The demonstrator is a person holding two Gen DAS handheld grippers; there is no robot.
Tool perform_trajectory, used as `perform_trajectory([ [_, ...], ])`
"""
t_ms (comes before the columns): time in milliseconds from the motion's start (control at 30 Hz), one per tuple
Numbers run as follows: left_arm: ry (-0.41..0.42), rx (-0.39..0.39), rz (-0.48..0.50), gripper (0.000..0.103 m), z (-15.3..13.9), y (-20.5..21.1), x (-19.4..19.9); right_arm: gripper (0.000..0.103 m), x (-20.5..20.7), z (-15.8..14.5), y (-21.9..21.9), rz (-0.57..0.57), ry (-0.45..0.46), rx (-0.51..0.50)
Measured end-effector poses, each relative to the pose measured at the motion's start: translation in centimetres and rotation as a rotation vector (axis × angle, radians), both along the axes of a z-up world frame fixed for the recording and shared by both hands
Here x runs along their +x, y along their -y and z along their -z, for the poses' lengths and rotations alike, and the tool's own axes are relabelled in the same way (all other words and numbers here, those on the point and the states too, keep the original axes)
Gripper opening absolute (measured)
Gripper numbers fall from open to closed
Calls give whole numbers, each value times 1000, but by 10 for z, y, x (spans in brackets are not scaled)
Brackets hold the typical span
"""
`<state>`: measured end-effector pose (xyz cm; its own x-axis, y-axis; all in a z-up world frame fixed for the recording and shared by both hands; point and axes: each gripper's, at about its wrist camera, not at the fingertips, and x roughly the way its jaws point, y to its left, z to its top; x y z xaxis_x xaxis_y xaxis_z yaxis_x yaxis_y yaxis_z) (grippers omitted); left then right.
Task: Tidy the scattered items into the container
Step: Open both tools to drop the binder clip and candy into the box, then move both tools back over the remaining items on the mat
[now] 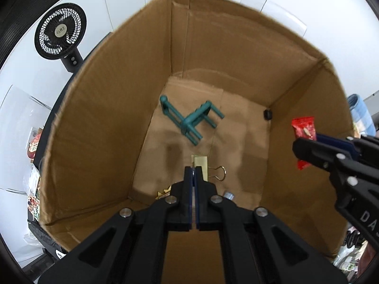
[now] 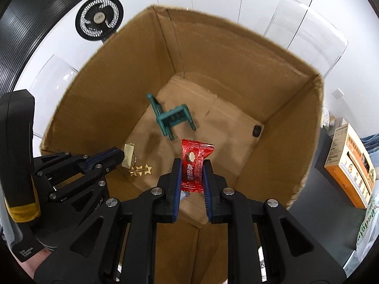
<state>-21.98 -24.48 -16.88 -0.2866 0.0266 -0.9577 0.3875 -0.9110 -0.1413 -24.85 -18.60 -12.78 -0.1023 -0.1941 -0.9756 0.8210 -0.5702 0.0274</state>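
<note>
Both grippers hang over an open cardboard box [image 1: 99,108] [image 2: 284,108]. My left gripper [image 1: 194,169] [image 2: 119,155] is shut, and a gold binder clip [image 1: 202,163] [image 2: 129,157] sits pinched at its tips above the box floor. Over the box's right side, my right gripper [image 2: 192,163] [image 1: 305,146] is shut on a red candy wrapper [image 2: 194,158] [image 1: 304,127], which stands upright between the blue pads. On the box floor lie a teal toy chair [image 1: 189,120] [image 2: 171,118] on its side and a gold star hair clip [image 2: 139,171] [image 1: 163,193].
A small black item [image 1: 267,114] [image 2: 256,129] rests in the far right corner of the box. A black fan [image 1: 59,30] [image 2: 99,17] stands behind the box on the left. An orange carton [image 2: 348,165] and bags sit to the right of the box.
</note>
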Motion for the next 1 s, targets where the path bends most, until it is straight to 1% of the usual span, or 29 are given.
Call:
perform_trajectory([
  [167, 9, -16, 4, 2, 3, -1, 2, 19, 3, 14, -6, 2, 20, 26],
  [200, 7, -23, 3, 2, 2, -1, 2, 22, 3, 14, -7, 6, 20, 22],
  [233, 5, -30, 2, 2, 0, 0, 2, 26, 3, 14, -9, 10, 19, 19],
  [300, 2, -45, -1, 3, -3, 1, 2, 42, 3, 12, -11, 18, 13, 12],
  [333, 0, -53, -3, 8, -4, 2, 1, 43, 3, 10, -12, 21, 10, 7],
  [367, -2, -60, -4, 15, -5, 3, 1, 48, 2, 8, -13, 24, 7, 1],
  [400, -4, -68, -6, 40, -7, 3, 1, 60, 2, 6, -14, 28, 1, -6],
  [433, -17, -80, -4, 71, -10, 3, 2, 66, 2, 1, -16, 32, -7, -18],
  [467, -27, -93, -6, 78, -13, 3, 3, 73, 1, -3, -17, 37, -14, -29],
  [500, -34, -95, -8, 85, -15, 4, 5, 75, 0, -7, -19, 42, -17, -38],
  [533, -40, -96, -9, 88, -18, 5, 6, 77, -1, -11, -20, 47, -20, -47],
  [600, -50, -99, -8, 90, -23, 5, 7, 87, -3, -16, -22, 58, -21, -61],
  [633, -55, -100, -8, 93, -25, 5, 8, 89, -4, -20, -23, 63, -21, -71],
  [700, -67, -109, 5, 98, -32, 1, 10, 100, -4, -29, -27, 69, -28, -89],
  [733, -73, -114, 11, 100, -36, 0, 10, 102, -4, -33, -28, 71, -32, -97],
  [800, -84, -128, 35, 103, -43, -6, 12, 103, -2, -43, -33, 72, -42, -115],
  [867, -91, -145, 51, 103, -51, -12, 13, 103, -1, -51, -39, 71, -53, -126],
  [1000, -118, -137, 56, 103, -67, -25, 21, 103, 4, -68, -56, 73, -76, -147],
])
